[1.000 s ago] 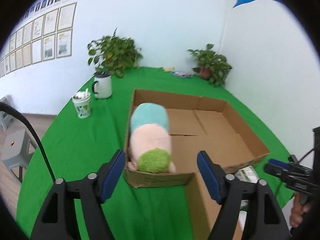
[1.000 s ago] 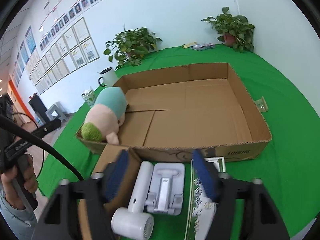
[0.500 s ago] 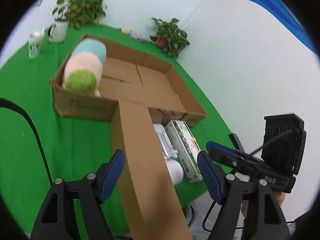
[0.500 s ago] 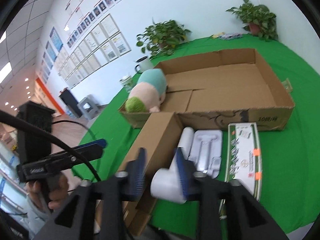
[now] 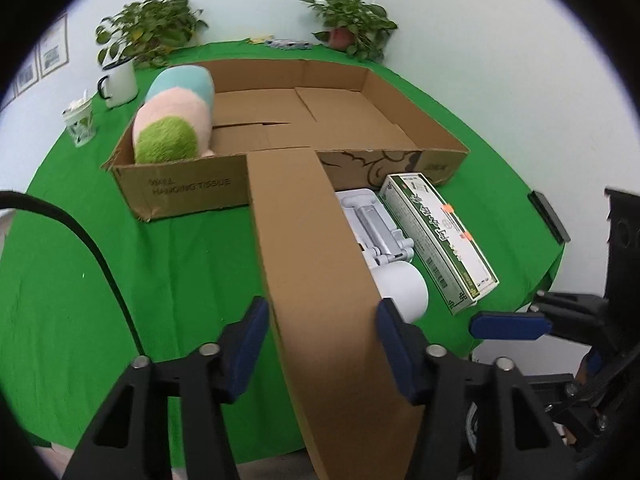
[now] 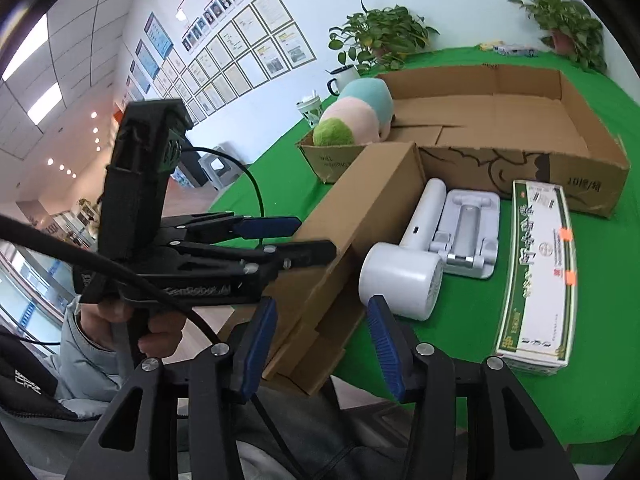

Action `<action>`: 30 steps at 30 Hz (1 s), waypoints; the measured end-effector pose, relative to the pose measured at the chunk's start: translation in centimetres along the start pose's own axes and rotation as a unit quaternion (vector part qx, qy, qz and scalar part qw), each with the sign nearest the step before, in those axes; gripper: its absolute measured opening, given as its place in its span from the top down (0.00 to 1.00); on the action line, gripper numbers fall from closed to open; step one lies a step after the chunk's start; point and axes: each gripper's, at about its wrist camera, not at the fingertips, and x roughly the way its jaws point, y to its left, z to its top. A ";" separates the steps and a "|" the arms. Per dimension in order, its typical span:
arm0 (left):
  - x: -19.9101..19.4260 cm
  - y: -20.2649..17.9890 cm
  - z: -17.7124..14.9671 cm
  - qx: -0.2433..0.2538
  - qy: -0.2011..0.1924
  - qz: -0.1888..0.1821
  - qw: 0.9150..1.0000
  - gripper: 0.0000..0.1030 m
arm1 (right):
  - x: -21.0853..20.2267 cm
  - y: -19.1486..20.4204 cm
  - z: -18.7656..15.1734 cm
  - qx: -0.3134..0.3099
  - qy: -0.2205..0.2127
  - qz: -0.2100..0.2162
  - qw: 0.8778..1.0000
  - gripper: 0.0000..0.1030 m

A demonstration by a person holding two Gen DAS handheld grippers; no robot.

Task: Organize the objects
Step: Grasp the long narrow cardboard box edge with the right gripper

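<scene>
**Long brown carton about to be gripped for packing**

The long brown carton point(image 5: 316, 264) lies on the green table point(image 5: 120, 264), its far end touching the near wall of the big open box point(image 5: 188, 190) and its near end sticking out over the table edge. I have my left gripper point(image 5: 318, 334) spread wide with a pad on either side of the carton's near end, not yet clamped; I cannot tell whether the pads touch the cardboard. My right gripper point(image 6: 322, 338) is also spread and holds nothing, hovering at the carton's open near flaps.

To do this well, I judge I should close the left pads squarely on the side walls, firmly but gently, since hollow cardboard will buckle. A long box gripped at one end will droop, so the right gripper may need to support it.

Just right of the carton lies the white hair dryer point(image 6: 404, 276), close enough to be swept along. Beyond it sit the grey folding stand point(image 6: 466, 236) and the green-and-white packet point(image 6: 538, 268). The plush toy point(image 5: 174, 118) already fills the box's left end, leaving the right side free.
</scene>
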 end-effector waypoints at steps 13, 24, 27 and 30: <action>-3.1 1.9 -0.3 -0.028 -0.013 -0.015 0.999 0.69 | 2.6 0.0 0.5 -0.005 0.026 0.044 0.999 0.58; -3.2 3.0 0.3 -0.039 -0.012 -0.043 0.998 0.65 | 5.8 5.0 1.4 -0.087 0.026 0.035 0.995 0.98; -3.7 3.7 0.4 -0.039 -0.017 -0.042 0.998 0.65 | 7.8 6.6 1.7 -0.113 0.039 0.038 0.992 0.98; -4.1 4.8 0.5 -0.050 -0.021 -0.042 0.998 0.65 | 8.7 7.4 1.9 -0.117 0.038 0.038 0.992 0.97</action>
